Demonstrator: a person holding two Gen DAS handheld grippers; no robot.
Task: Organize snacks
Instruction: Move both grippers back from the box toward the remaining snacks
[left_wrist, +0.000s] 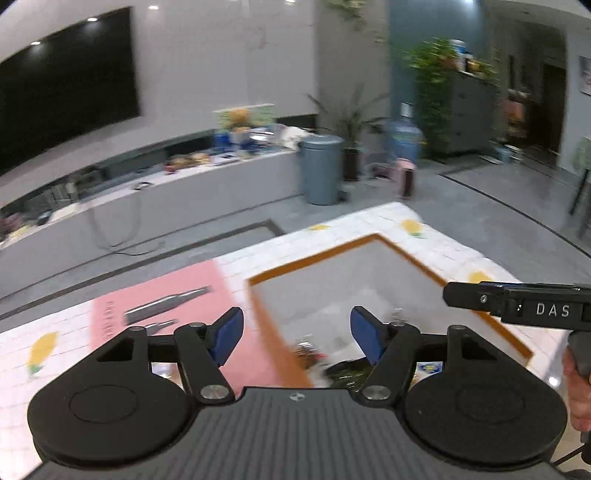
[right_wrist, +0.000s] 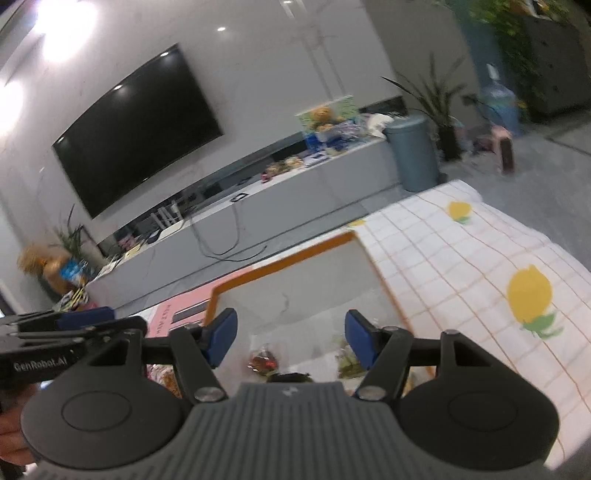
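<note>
Step in hand, as judged: both tools held over the box (left_wrist: 373, 236), white inside with an orange rim, set on the checked cloth (right_wrist: 461, 258) beside a pink sheet (left_wrist: 159, 291); next snack to be chosen or dropped. Advice: lowered squarely over one packet only, kept clear of the rim and of the other tool, closed only once the pads flanked the wrapper. Snacks (right_wrist: 264, 360): several small wrapped packets lying on the box floor, partly hidden under the tool bodies; more wrappers glimpsed outside the box at the near edge, too blurred to identify. Left gripper (left_wrist: 297, 338): blue pads (left_wrist: 227, 334) spread wide, nothing between them, nothing touched, hanging above the box. Right gripper (right_wrist: 291, 339): pads (right_wrist: 360, 341) likewise parted, empty, above the packets and apart from them. Right tool visible at the edge of the left view, gripped by a hand (left_wrist: 578, 391). Much motion blur in both views.
</note>
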